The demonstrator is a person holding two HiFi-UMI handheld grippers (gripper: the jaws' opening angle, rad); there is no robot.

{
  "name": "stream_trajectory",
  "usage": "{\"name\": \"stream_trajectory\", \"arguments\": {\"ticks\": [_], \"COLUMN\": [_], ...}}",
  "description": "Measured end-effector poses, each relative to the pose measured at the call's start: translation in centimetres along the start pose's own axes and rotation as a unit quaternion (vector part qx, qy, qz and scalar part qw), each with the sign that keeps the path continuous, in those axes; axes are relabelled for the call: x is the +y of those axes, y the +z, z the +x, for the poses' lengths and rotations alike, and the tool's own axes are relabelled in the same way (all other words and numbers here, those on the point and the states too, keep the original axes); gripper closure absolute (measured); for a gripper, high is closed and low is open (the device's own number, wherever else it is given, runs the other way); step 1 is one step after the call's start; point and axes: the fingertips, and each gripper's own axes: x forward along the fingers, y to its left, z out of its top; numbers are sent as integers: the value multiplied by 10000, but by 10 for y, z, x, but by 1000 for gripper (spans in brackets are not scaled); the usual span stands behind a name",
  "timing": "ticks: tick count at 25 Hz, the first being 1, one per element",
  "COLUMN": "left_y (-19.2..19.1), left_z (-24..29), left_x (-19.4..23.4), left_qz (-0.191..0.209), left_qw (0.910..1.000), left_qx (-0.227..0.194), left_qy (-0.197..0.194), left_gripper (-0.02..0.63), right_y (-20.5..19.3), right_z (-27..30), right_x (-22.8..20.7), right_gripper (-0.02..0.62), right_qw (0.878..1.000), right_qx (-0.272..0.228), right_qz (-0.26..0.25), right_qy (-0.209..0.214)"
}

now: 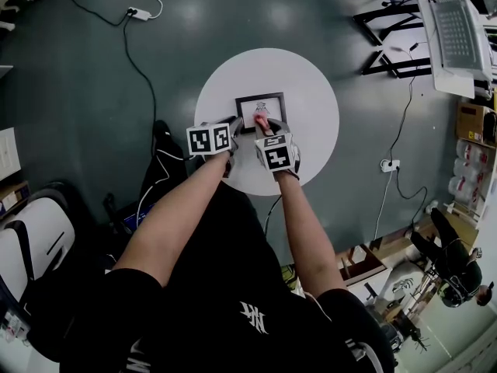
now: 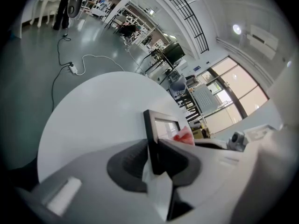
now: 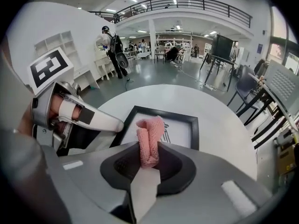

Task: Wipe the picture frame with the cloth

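Observation:
A black picture frame (image 1: 262, 109) with a white print lies on the round white table (image 1: 311, 84). My left gripper (image 1: 231, 127) is shut on the frame's left edge (image 2: 150, 139). My right gripper (image 1: 264, 128) is shut on a folded pink cloth (image 3: 149, 143) that stands up between the jaws over the frame's near edge (image 3: 161, 112). In the left gripper view the pink cloth (image 2: 184, 136) shows just past the frame. In the head view the cloth (image 1: 262, 120) sits at the frame's lower middle.
Cables (image 1: 136, 61) run across the grey floor left of the table, with a power strip (image 1: 140, 12) at the far left. A dark desk and chair (image 1: 396, 29) stand at the right. Boxes (image 1: 474, 123) lie at the right edge.

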Motion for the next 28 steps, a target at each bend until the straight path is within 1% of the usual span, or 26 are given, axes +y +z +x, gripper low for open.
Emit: {"name": "stream_trajectory", "arguments": {"ticks": [4, 6, 10, 16, 20, 22, 24, 26, 28], "left_y": [1, 0, 0, 0, -1, 0, 0, 1, 1], "left_z": [0, 1, 3, 5, 5, 4, 3, 2, 2], "left_x": [0, 0, -1, -2, -5, -3, -1, 0, 1], "left_qz": [-35, -89, -66, -39, 3, 19, 39, 66, 113], "left_qw": [10000, 10000, 10000, 10000, 10000, 10000, 10000, 10000, 9999], "left_qx": [-12, -20, -28, -27, -3, -2, -2, -1, 49], "left_qy": [7, 4, 6, 18, 16, 16, 18, 31, 56], "left_gripper": [536, 537, 537, 537, 536, 535, 535, 535, 534], "right_y": [-6, -9, -15, -16, -17, -16, -19, -27, -30], "right_z": [-5, -8, -12, -14, -19, -23, -27, -29, -36], "right_x": [-22, -35, -59, -67, -70, -75, -86, -99, -107], "right_gripper": [518, 518, 520, 520, 518, 518, 518, 518, 518], "right_qw": [9997, 9993, 9970, 9938, 9918, 9895, 9871, 9862, 9862], "right_qx": [5, 15, 17, 6, -25, -27, 60, 198, 188], "right_qz": [22, -54, -264, -610, -648, -628, -496, -279, -137], "right_qy": [-231, -380, -726, -934, -1102, -1300, -1520, -1617, -1641]}}
